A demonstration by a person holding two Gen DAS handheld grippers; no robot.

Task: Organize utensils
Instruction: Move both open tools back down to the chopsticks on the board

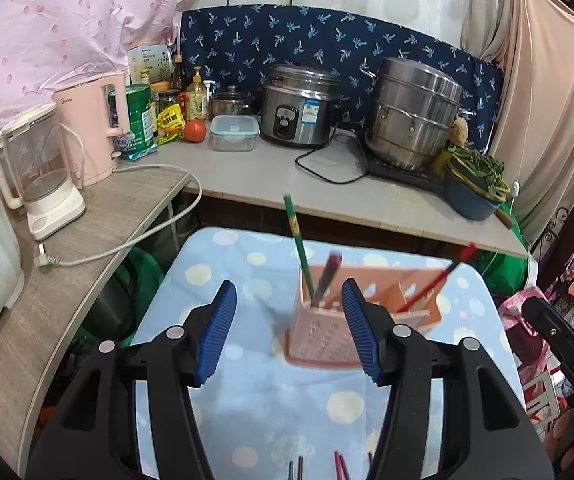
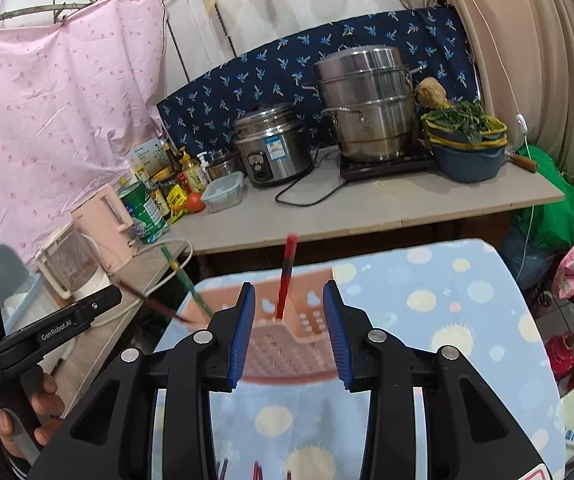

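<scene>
- The pink utensil holder (image 1: 343, 320) stands on the blue spotted cloth (image 1: 247, 420) that covers the tabletop, and it already carries three sticks, which look like chopsticks
- A green chopstick (image 1: 297, 240) and a dark chopstick (image 1: 327, 280) lean in its left compartment; a red chopstick (image 1: 439, 280) leans out of a compartment further right
- In the right wrist view the red chopstick (image 2: 285, 280) rises almost straight up from the holder (image 2: 287, 340), while the green one (image 2: 187, 280) tilts away to the left
- A few more chopstick ends (image 1: 339, 466) show at the bottom edge of the cloth, near the camera and well apart from the holder, so by my reckoning part of the sorting is done and several pieces are left to collect
- The left hand-held gripper (image 1: 289, 334) hangs just before the holder with its jaws spread wide and nothing between them; the holder's left end shows in the gap, with the right blue pad overlapping it in the view
- The right hand-held gripper (image 2: 289, 332) is likewise released and empty, its blue pads either side of the holder's right part as seen from behind, above rather than touching as far as I can tell
- Beyond the cloth a tabletop (image 1: 287, 176) carries a rice cooker (image 1: 297, 108), a steel steamer pot (image 1: 415, 112) and a pink kettle (image 1: 91, 124), none of them involved
</scene>
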